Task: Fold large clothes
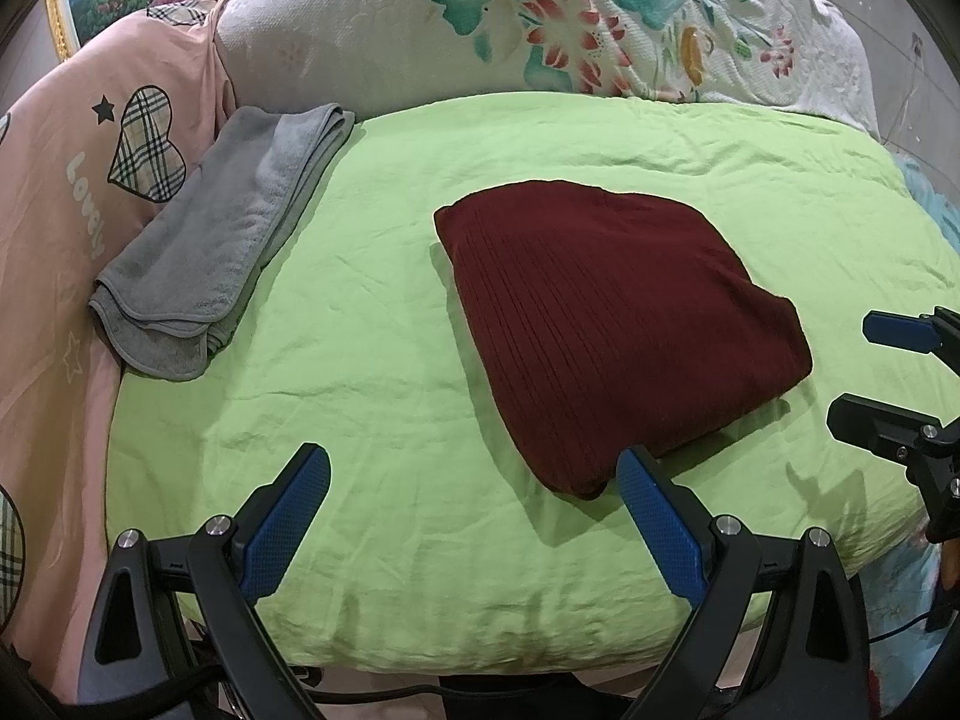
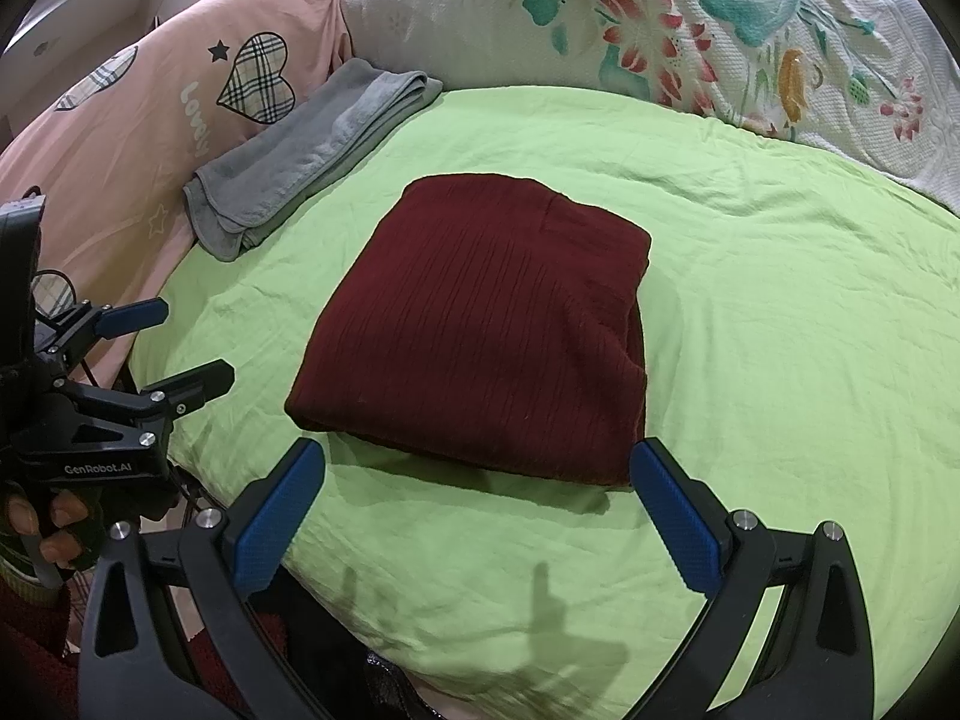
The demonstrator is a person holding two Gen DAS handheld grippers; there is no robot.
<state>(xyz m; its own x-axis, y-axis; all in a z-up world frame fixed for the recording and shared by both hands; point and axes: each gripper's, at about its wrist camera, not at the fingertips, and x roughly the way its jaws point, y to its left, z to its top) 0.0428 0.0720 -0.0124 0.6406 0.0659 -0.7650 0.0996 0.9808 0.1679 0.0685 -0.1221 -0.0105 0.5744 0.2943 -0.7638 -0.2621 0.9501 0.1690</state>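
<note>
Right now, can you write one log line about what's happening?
sweater: folded on green sheet | left tool: open, empty | right tool: open, empty | towel: folded, apart

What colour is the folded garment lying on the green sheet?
Dark maroon, with a fine ribbed texture. The folded garment shows best in the right wrist view.
</note>
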